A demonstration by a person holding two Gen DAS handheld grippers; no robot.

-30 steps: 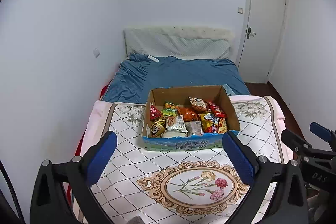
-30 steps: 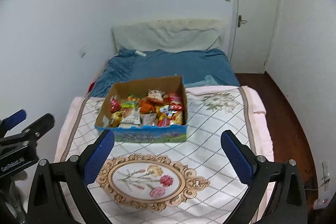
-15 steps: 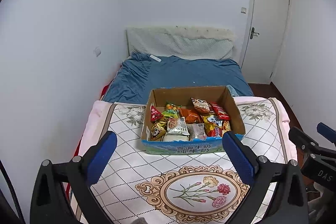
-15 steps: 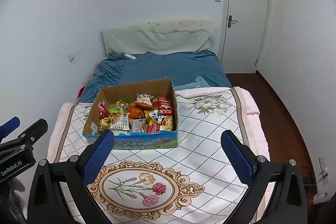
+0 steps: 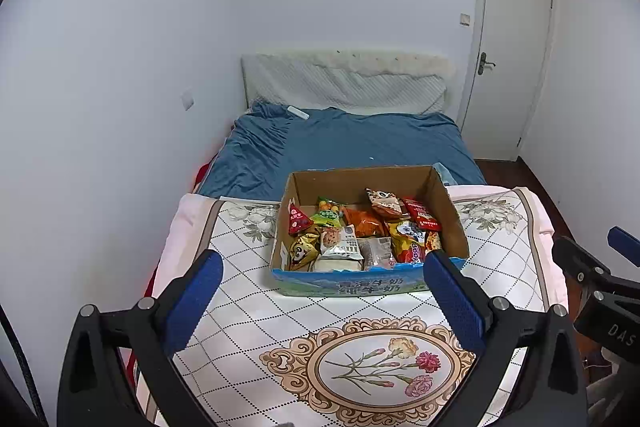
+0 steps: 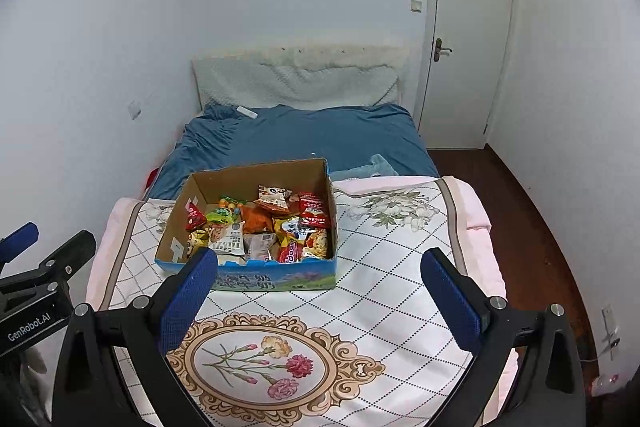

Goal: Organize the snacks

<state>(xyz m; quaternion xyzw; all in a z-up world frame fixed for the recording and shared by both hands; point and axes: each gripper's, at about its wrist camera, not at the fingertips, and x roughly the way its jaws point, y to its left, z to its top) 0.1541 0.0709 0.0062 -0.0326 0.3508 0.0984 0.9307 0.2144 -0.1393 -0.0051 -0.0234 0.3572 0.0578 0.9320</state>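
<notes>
A cardboard box (image 5: 454, 211) with a blue printed front stands on a patterned quilt (image 5: 248, 311) on the bed. It also shows in the right wrist view (image 6: 256, 279). Several snack packets (image 5: 360, 227) fill it, also seen in the right wrist view (image 6: 260, 223). My left gripper (image 5: 324, 299) is open and empty, held back from the box's front. My right gripper (image 6: 320, 299) is open and empty, just right of the box's front. The right gripper shows at the left wrist view's right edge (image 5: 592, 279); the left gripper shows at the right wrist view's left edge (image 6: 36, 267).
The quilt (image 6: 400, 267) has a flower medallion (image 5: 380, 367) in front of the box. A blue sheet (image 5: 340, 143) and pale pillows (image 5: 344, 83) lie behind. White walls stand left and back. A white door (image 5: 508, 55) and dark wood floor (image 6: 532, 227) lie right.
Both grippers have pulled back and risen a little, so the box sits farther off in the views. The box and snacks have not moved. Both grippers stay open.
</notes>
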